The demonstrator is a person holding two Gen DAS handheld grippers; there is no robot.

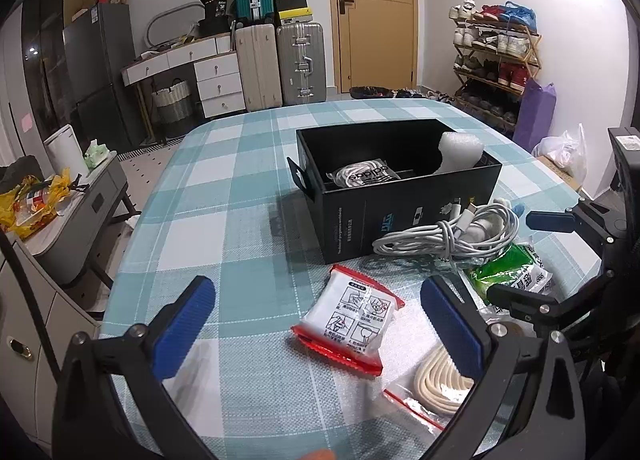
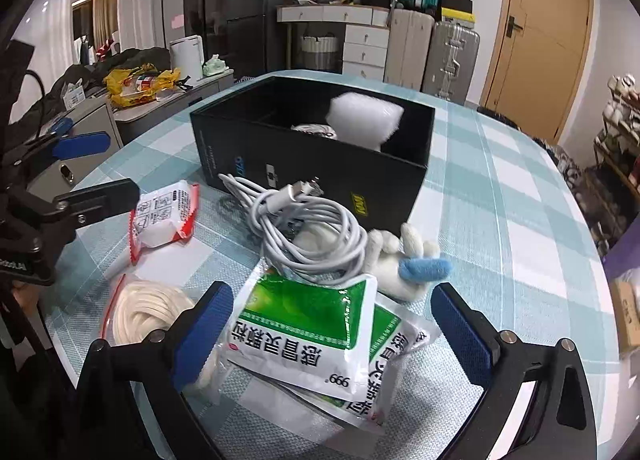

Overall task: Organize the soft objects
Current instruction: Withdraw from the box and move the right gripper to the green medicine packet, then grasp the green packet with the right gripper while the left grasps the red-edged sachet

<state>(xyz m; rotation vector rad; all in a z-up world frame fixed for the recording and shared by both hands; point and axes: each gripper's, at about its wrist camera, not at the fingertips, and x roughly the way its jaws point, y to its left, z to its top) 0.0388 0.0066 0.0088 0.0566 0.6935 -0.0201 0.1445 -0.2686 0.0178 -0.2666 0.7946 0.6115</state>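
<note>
A black box stands mid-table and holds a white foam roll and a white Adidas pouch. In front lie a red-edged white packet, a coiled white cable, green-and-white sachets, a bagged cream cord and a white plush toy. My left gripper is open around the red-edged packet. My right gripper is open around the sachets.
The table has a teal checked cloth and a curved left edge. Suitcases, drawers and a door stand behind. A shoe rack is at the right. A low grey cabinet with a yellow bag stands left.
</note>
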